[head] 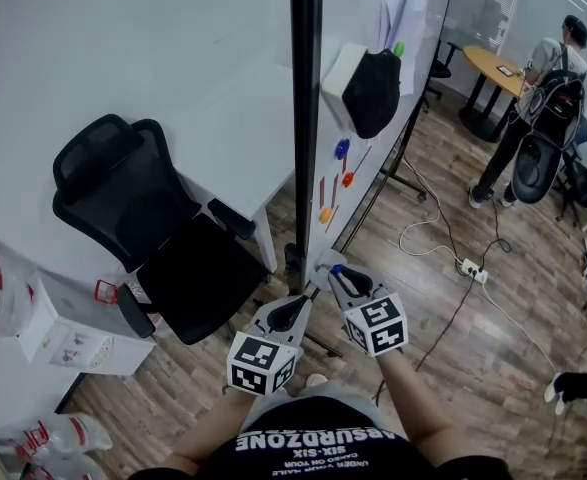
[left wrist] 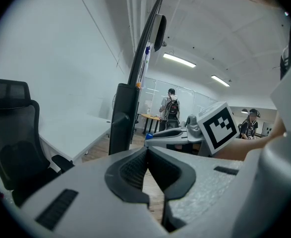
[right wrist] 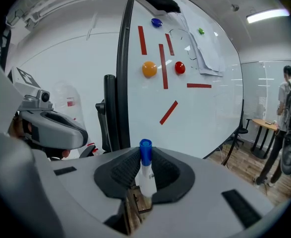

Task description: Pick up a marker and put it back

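Wooden floor [head: 443, 368] is filling the lower part of the head view. A whiteboard [head: 343, 8] is standing almost edge-on ahead of both grippers, and a black office chair [head: 143, 208] is sitting off to their left. The left gripper [head: 311, 286] and the right gripper [head: 335, 275] are reaching forward side by side, their tips nearly meeting by the foot of the board's dark post [head: 305, 118]. A small blue spot, the cap of the marker [head: 336, 268], is showing right at the right gripper's tips.

In the left gripper view, the left gripper [left wrist: 147, 150] is keeping its jaws pressed together with nothing lying between the pads. The post [left wrist: 123, 118] is rising just ahead of them, the chair [left wrist: 11, 133] is sitting to their left, and the right gripper [left wrist: 152, 136] is hanging beyond them to the right.

In the right gripper view, the right gripper [right wrist: 144, 157] is clamping the marker [right wrist: 146, 177] between its pads. The marker's long axis is running nearly upright, crosswise to the line of the jaws. Its blue cap is pointing up and sticking out above the pads, while the white barrel is hanging down through the gap below them. Ahead of the jaws the whiteboard [right wrist: 209, 113] is showing red strips, with an orange magnet [right wrist: 149, 69] and a red magnet [right wrist: 180, 67] above the cap. The left gripper [right wrist: 46, 125] is sitting to the left of the jaws.
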Tool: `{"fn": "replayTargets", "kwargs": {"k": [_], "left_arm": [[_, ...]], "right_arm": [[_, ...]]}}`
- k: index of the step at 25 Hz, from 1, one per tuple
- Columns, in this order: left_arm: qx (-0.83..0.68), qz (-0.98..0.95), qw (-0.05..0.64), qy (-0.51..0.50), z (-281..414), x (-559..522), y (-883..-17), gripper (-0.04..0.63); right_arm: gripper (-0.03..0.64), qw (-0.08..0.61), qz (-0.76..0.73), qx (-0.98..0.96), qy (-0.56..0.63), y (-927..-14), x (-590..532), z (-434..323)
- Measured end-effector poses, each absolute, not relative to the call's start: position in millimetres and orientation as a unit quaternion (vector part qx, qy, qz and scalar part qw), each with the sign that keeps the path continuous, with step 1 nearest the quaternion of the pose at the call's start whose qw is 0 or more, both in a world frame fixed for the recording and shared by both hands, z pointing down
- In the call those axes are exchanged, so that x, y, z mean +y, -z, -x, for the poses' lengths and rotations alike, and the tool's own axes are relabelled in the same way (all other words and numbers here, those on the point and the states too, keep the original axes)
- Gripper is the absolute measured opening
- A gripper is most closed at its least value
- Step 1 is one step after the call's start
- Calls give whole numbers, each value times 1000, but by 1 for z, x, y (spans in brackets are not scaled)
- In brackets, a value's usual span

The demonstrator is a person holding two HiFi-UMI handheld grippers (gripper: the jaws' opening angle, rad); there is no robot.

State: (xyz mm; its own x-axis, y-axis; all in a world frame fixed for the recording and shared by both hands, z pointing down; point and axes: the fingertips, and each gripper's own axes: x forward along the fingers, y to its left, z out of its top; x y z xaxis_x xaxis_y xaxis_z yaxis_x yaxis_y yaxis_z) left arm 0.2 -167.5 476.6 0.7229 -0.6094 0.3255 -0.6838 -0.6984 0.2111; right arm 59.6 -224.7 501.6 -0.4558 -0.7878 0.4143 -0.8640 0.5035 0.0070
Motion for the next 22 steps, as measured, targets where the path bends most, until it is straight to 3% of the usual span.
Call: {"fn": "replayTargets", "kwargs": {"k": [22], "left_arm": [[-348, -915, 165, -117, 1, -162, -479, 8]], "right_arm": [[64, 230, -490, -833, -113, -526, -221, -61]]}}
